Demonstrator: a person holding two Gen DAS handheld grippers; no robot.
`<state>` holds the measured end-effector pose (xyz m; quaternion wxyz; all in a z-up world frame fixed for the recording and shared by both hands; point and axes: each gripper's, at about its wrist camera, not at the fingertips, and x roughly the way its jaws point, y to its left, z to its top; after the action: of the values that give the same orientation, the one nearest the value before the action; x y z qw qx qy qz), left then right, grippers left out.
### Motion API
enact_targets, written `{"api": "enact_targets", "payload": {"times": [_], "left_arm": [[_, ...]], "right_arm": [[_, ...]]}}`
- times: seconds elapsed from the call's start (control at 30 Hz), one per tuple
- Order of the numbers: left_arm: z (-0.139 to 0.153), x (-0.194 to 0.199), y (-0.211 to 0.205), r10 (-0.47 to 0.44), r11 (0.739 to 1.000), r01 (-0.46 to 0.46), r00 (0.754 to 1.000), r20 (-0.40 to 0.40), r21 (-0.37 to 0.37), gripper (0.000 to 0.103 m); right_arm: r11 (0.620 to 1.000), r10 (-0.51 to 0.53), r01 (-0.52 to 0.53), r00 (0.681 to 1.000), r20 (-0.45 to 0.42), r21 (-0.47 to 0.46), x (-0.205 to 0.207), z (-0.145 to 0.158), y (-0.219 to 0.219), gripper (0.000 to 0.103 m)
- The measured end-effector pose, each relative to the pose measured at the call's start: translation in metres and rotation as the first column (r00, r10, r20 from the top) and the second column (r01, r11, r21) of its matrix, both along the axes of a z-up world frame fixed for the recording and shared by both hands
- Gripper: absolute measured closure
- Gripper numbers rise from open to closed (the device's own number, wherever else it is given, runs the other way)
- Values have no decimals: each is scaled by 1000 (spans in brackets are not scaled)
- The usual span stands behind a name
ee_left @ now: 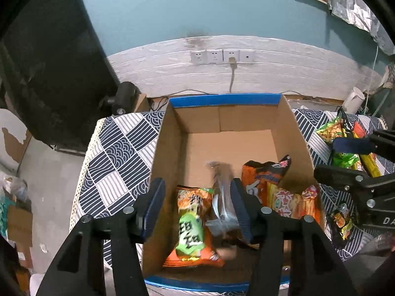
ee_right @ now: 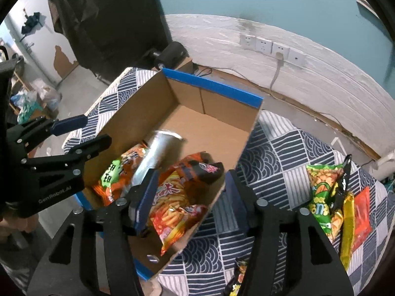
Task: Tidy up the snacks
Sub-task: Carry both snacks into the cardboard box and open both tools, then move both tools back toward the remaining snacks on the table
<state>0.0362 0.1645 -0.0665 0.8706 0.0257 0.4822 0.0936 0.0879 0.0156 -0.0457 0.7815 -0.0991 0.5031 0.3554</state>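
A cardboard box (ee_left: 224,100) with blue-taped rims stands on the patterned tablecloth (ee_left: 116,153). In it lie an orange-and-green snack bag (ee_left: 192,227), a blurred silver packet (ee_left: 222,197) and orange fries bags (ee_left: 291,202). My left gripper (ee_left: 197,192) hangs open over the box's near end. The silver packet is beside its right pad, with a wide gap to the left pad. My right gripper (ee_right: 190,185) is open and straddles the box's right wall; the orange fries bag (ee_right: 172,202) lies loose under it. In the right wrist view the left gripper (ee_right: 95,130) shows at the left.
Loose snacks lie on the cloth right of the box: a green bag (ee_right: 321,187), a yellow packet (ee_right: 348,222), a red packet (ee_right: 361,217) and a black bag (ee_right: 237,278). Wall sockets (ee_left: 222,56) and a white kettle (ee_left: 354,100) are behind the table.
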Motion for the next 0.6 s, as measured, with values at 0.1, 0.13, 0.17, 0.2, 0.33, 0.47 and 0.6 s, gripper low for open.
{"api": "enact_targets", "payload": {"times": [0.1,0.13,0.17,0.2,0.33,0.47,0.6], "left_arm": [[2,0,-8,-19,1000,19,1000,2,13,41],[3,0,-10,-23,1000,23,1000,4,18,41],[3,0,-13,-28,999,28,1000,3,22,41],[4,0,-15,-30,999,30,1000,2,22,41],[6,0,-25,-48,999,48,999,0,5,40],[9,1,-38,-77,997,77,997,3,-6,40],[12,2,-53,-105,994,105,994,8,-5,40]], "right_arm": [[1000,-14,14,1000,17,0,-1,5,-9,38],[1000,-18,18,1000,22,-1,-1,7,-12,38],[1000,-22,22,999,27,-1,-1,8,-15,38],[1000,-30,30,999,30,-2,-1,9,-19,37],[998,-60,60,998,31,0,1,12,-36,36],[996,-83,83,996,40,-9,3,14,-52,36],[994,-104,104,994,45,-11,4,16,-67,36]]}}
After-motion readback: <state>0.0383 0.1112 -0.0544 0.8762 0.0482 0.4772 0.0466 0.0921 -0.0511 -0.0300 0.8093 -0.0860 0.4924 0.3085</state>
